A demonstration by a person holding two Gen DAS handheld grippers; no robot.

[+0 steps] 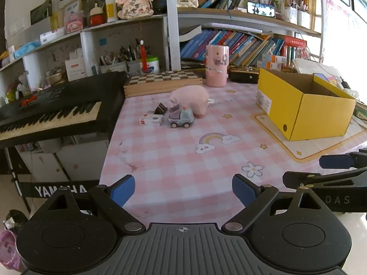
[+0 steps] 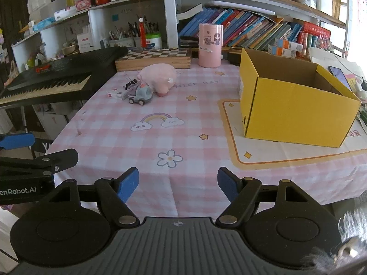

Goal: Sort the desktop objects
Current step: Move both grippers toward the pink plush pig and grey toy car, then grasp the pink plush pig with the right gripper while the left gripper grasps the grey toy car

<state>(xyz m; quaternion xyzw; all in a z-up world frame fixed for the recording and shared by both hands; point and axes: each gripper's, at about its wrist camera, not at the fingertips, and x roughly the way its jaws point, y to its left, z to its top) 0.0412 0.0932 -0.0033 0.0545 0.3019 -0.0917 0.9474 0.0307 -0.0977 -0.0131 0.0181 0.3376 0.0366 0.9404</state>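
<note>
A pink checked cloth is covering the tabletop. Lying on it are a plush pig, toy truck, small white box, binder clip, yellow cardboard box, pink cylinder and chessboard box.

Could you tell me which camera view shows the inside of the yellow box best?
The right wrist view: the yellow box is nearer, showing its brown inner walls, though not its floor. The left wrist view shows it farther off, less interior.
</note>
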